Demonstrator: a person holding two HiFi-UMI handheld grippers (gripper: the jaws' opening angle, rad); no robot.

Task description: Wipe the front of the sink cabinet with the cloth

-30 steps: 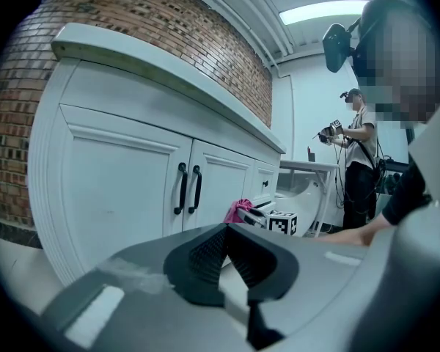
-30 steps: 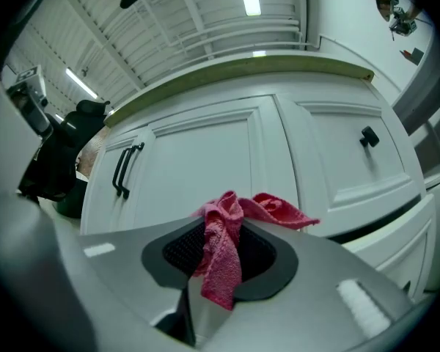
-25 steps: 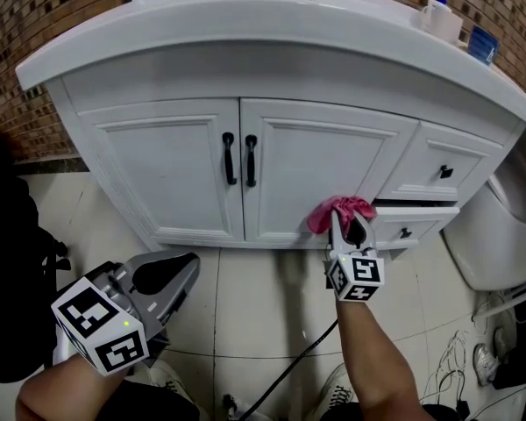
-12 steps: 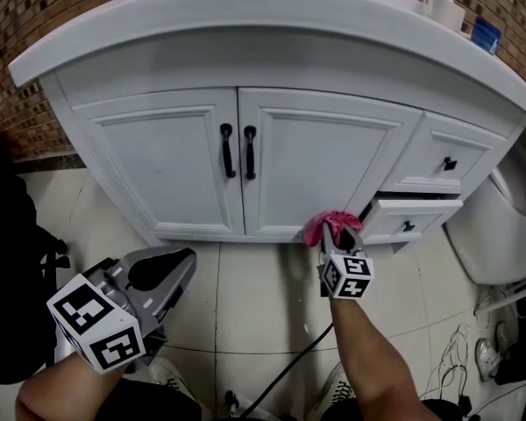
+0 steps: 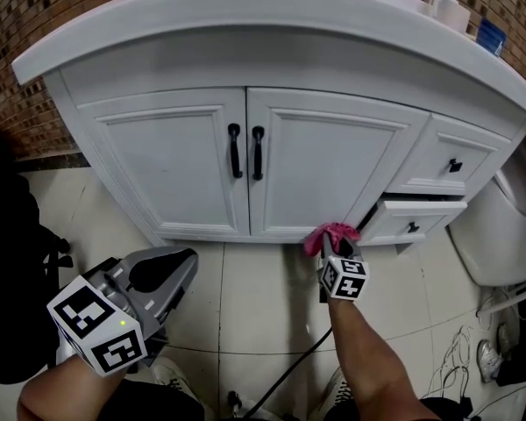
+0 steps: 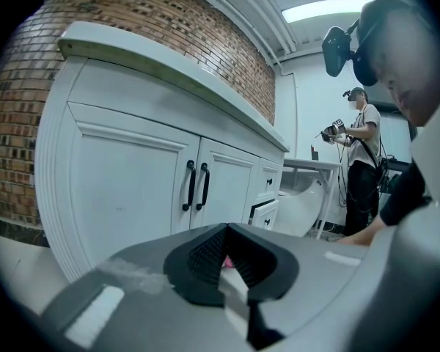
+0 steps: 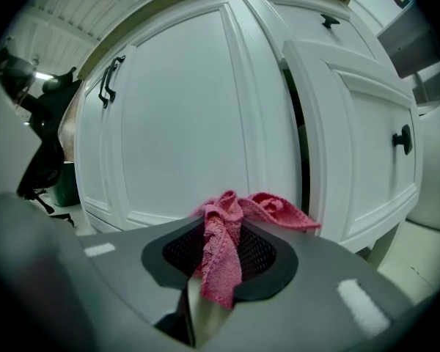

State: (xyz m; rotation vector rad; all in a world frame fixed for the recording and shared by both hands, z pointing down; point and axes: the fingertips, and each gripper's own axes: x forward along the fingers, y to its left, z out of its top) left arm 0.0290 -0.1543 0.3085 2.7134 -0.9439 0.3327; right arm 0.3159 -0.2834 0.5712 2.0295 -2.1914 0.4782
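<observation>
The white sink cabinet (image 5: 316, 160) has two doors with black handles (image 5: 246, 152) and drawers at the right. My right gripper (image 5: 335, 242) is shut on a pink cloth (image 5: 330, 234), held against the bottom edge of the right door (image 7: 183, 123), beside the lower drawer. In the right gripper view the cloth (image 7: 224, 248) hangs out between the jaws. My left gripper (image 5: 162, 274) hangs low at the left over the floor, away from the cabinet, jaws shut with nothing held; its own view faces the cabinet front (image 6: 132, 189).
The lower right drawer (image 5: 416, 219) stands slightly pulled out. A white toilet (image 5: 500, 235) is at the far right. A black cable (image 5: 285, 375) runs across the tiled floor. A dark bag (image 5: 9, 253) sits at the left. Another person (image 6: 359, 160) stands far off.
My right gripper with the cloth has slid down the right door from mid-height to its bottom edge. The left gripper has stayed put.
</observation>
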